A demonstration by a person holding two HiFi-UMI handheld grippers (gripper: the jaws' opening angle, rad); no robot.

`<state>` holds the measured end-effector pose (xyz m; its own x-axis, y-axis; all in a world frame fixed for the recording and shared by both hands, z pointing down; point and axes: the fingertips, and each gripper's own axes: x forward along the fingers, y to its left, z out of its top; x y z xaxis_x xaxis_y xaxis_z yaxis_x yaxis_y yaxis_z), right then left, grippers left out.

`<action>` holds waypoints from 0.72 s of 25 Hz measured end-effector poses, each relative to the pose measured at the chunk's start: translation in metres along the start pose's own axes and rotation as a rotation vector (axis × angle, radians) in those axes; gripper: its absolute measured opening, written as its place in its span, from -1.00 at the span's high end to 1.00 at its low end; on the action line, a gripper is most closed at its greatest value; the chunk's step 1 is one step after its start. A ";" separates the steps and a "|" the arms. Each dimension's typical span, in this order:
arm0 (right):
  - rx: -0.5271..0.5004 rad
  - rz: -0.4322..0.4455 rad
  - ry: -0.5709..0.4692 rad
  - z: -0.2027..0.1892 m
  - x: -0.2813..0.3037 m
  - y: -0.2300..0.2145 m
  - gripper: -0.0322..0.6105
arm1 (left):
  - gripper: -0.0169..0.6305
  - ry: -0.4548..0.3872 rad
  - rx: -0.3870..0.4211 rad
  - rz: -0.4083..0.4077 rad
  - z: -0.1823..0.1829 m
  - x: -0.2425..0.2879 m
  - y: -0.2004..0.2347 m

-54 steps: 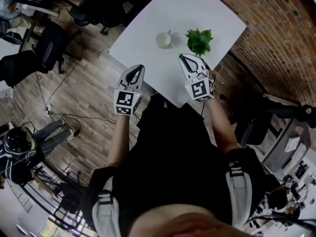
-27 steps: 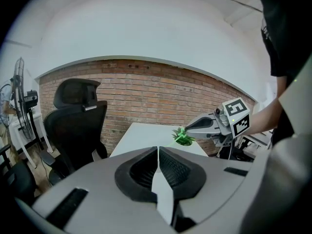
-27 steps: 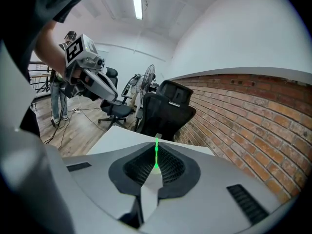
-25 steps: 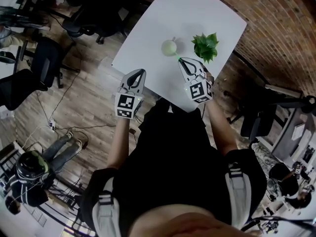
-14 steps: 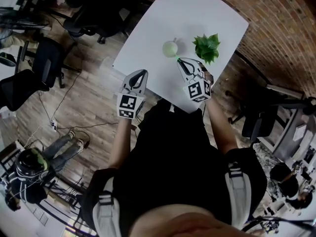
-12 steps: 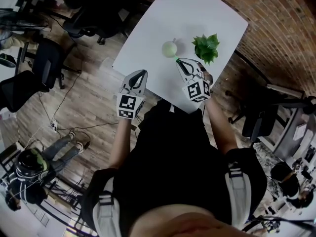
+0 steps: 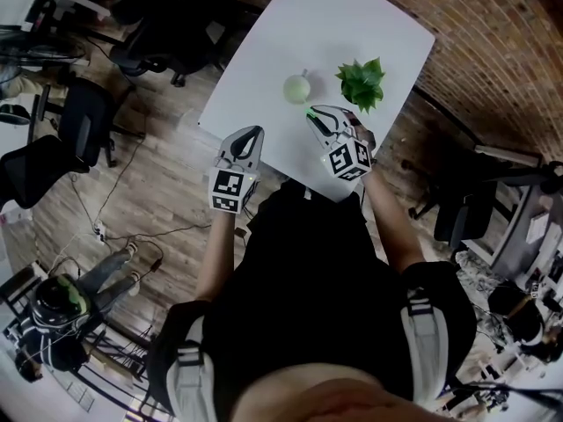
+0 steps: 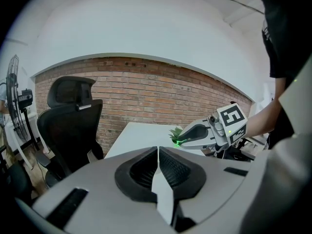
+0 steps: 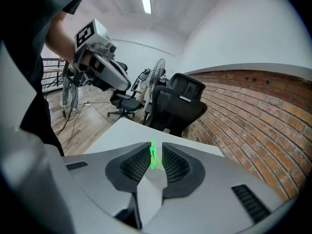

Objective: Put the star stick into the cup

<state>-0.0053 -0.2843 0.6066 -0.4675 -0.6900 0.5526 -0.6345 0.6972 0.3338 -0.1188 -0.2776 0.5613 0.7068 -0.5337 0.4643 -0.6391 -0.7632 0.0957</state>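
The pale green cup [image 7: 296, 88] stands on the white table [image 7: 352, 16], left of a potted plant [image 7: 359, 79]. My right gripper [image 7: 310, 112] hovers just short of the cup, pointing at it. The glowing green star stick [image 9: 152, 155] stands between its jaws, which have just been opening; a gap shows on both sides of the stick. From the left gripper view the stick [image 8: 178, 141] glows at the right gripper's tip. My left gripper [image 7: 253, 132] hangs at the table's near edge, jaws shut and empty [image 8: 158, 149]. The right gripper view does not show the cup.
Black office chairs [image 7: 79, 112] stand on the wooden floor left of the table, and one tall chair [image 9: 178, 101] sits at its far end. A brick wall [image 7: 493, 51] runs along the right side. A person [image 7: 53, 310] sits low at the left.
The right gripper's tip has edged a little closer to the cup. The left gripper has stayed where it was.
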 end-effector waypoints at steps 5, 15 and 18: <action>-0.012 0.012 0.016 -0.003 -0.001 0.005 0.63 | 0.86 0.001 -0.002 0.000 -0.003 -0.005 -0.004; -0.016 0.030 0.038 -0.007 -0.005 0.014 0.52 | 0.86 -0.006 -0.002 0.008 -0.004 -0.013 -0.006; -0.021 0.035 0.045 -0.008 -0.005 0.018 0.47 | 0.86 0.000 -0.009 0.009 -0.009 -0.015 -0.006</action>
<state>-0.0093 -0.2665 0.6160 -0.4607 -0.6558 0.5980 -0.6049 0.7251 0.3292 -0.1282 -0.2619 0.5618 0.7008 -0.5409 0.4651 -0.6484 -0.7548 0.0991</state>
